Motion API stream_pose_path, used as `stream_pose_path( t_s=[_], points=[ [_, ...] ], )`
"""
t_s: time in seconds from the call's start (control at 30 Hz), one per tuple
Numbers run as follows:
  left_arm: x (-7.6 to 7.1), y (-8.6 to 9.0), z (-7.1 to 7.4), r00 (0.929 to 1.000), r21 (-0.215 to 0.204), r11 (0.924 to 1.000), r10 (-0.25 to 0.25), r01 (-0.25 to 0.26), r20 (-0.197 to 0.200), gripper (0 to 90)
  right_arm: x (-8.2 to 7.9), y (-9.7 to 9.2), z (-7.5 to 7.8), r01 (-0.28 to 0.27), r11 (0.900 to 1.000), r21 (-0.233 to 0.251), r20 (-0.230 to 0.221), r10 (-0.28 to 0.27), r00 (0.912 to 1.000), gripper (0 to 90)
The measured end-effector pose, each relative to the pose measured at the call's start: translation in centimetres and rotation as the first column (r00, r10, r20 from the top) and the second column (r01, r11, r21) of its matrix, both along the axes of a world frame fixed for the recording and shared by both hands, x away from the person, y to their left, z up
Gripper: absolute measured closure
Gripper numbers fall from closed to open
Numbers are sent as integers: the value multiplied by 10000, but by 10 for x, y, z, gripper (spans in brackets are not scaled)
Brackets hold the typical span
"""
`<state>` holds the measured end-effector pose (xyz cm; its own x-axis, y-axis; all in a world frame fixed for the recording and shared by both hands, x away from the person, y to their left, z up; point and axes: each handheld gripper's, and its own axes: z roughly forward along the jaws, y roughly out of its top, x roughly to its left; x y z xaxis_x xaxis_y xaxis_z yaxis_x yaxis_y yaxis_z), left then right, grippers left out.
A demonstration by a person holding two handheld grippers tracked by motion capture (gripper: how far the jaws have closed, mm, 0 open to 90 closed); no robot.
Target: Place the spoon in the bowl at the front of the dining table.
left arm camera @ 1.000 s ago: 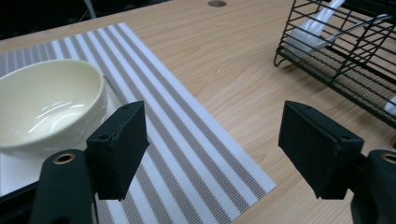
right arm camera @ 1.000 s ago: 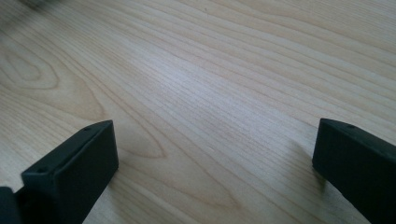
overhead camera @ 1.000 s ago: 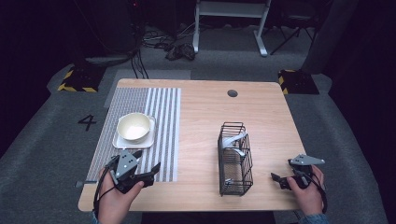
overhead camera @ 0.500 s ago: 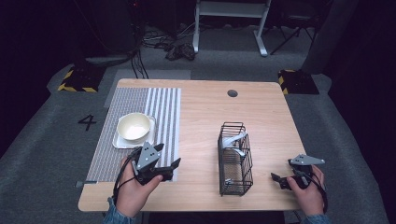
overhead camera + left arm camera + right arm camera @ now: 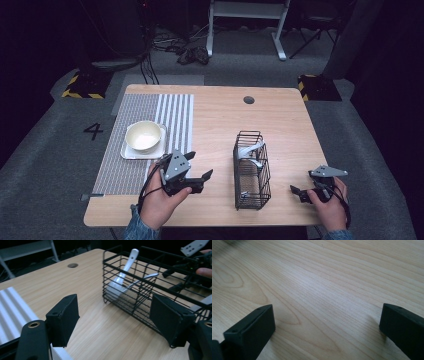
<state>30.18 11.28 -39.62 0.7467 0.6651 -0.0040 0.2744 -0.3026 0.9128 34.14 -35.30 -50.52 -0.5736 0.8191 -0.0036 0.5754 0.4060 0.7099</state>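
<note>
Left tool (image 5: 197,165) hovers over the worktop (image 5: 215,120), between the striped mat (image 5: 150,107) and the wire basket (image 5: 251,170), jaws spread wide, holding nothing. It points toward the basket; in the left gripper view the basket (image 5: 140,287) sits just ahead of the jaws, not touching them.

Basket stands upright right of centre on the worktop, long axis running away from the person. Far end holds a white spoon (image 5: 122,277) leaning on the wire wall, handle up, plus a slimmer metal utensil (image 5: 142,280) lying across it. Something small and pale sits in the near end (image 5: 243,195), too small to identify.

Right tool (image 5: 299,192) is low at the near right corner of the worktop, well apart from the basket, jaws spread, nothing between them but bare wood (image 5: 324,295).

White bowl (image 5: 144,136) on a square white plate (image 5: 128,153) sits on the mat, just beyond the left tool.
</note>
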Motion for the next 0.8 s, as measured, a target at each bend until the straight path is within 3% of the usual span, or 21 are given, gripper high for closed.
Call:
stream_pose_path(
  t_s=[0.1,0.27,0.47,0.8],
  points=[
    [3,-11,-2,9968,-437,9959,-791,787,-75,251,0,0,0,0,10000,-3,3,0,10000,2],
    [6,-26,-1,9894,-455,9885,-1435,1444,231,271,0,0,0,9,10000,1,7,-9,10000,2],
    [1,-41,4,9757,-596,9747,-2124,2155,545,276,0,0,0,-3,10000,-3,8,3,10000,3],
    [-10,-59,10,9381,-727,9371,-3348,3413,882,357,0,0,0,9,10000,2,8,-9,10000,2]
  ],
)
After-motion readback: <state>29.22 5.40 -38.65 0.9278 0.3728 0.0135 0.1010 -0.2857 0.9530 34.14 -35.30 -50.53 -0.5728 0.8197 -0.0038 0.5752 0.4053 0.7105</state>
